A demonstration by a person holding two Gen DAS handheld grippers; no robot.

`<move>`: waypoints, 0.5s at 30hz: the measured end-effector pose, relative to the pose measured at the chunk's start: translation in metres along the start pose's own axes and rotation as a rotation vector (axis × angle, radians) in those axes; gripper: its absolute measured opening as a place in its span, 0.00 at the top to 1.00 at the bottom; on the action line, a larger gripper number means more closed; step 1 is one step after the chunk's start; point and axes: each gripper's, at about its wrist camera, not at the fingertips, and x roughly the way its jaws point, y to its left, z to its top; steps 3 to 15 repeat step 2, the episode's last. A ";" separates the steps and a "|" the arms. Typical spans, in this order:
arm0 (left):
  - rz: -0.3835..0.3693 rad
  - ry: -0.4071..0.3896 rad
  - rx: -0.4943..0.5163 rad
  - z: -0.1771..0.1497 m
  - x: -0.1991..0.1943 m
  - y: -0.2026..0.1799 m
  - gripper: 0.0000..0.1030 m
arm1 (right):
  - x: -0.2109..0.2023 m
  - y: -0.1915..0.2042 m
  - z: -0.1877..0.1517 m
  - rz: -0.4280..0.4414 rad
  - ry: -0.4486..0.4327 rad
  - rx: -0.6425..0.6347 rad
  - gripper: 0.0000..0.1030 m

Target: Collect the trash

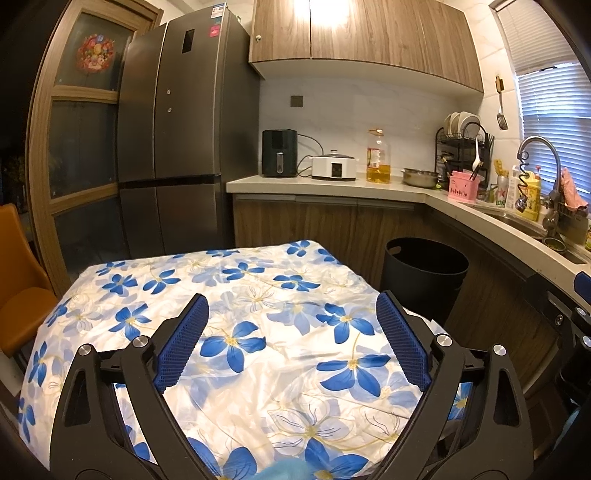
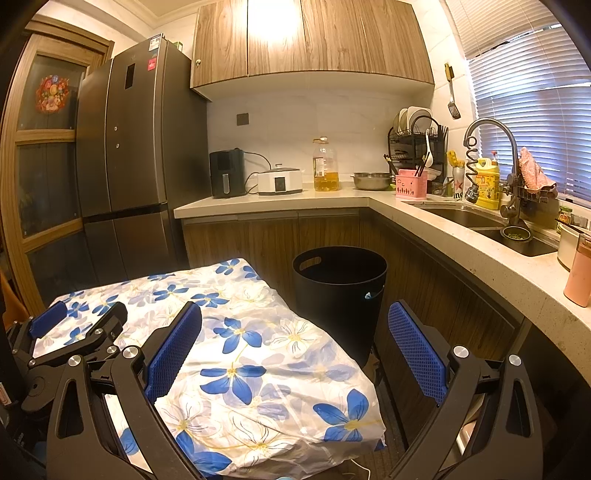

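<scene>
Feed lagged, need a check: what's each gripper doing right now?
Left gripper: open, nothing between its pads.
Right gripper: open, holding nothing.

bin inside: dark, contents not tellable
bin base: hidden behind cloth in both views
table under cloth: fully covered, no surface or legs visible
left gripper in right view: only one blue pad and part of frame visible, rest cut off at left edge
right gripper in left view: only a blue tip at right edge
pale blue patch: cut by bottom edge, blurred, not identifiable
chair: cut off at left edge
fridge stickers: too small to read
bottle label: text unreadable
sink bowl: contents unclear
cup: cut by right edge
</scene>
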 end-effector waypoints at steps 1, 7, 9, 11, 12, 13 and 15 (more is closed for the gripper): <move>0.002 0.000 0.000 0.000 0.000 0.000 0.12 | 0.000 0.001 0.000 -0.001 -0.001 0.000 0.06; 0.003 -0.001 0.001 0.000 -0.001 0.000 0.12 | 0.000 0.000 0.000 -0.001 -0.001 0.000 0.06; 0.003 -0.001 0.001 0.000 -0.001 0.000 0.12 | 0.000 0.000 0.000 -0.001 -0.001 0.000 0.06; 0.003 -0.001 0.001 0.000 -0.001 0.000 0.12 | 0.000 0.000 0.000 -0.001 -0.001 0.000 0.06; 0.003 -0.001 0.001 0.000 -0.001 0.000 0.12 | 0.000 0.000 0.000 -0.001 -0.001 0.000 0.06; 0.003 -0.001 0.001 0.000 -0.001 0.000 0.12 | 0.000 0.000 0.000 -0.001 -0.001 0.000 0.06; 0.003 -0.001 0.001 0.000 -0.001 0.000 0.12 | 0.000 0.000 0.000 -0.001 -0.001 0.000 0.06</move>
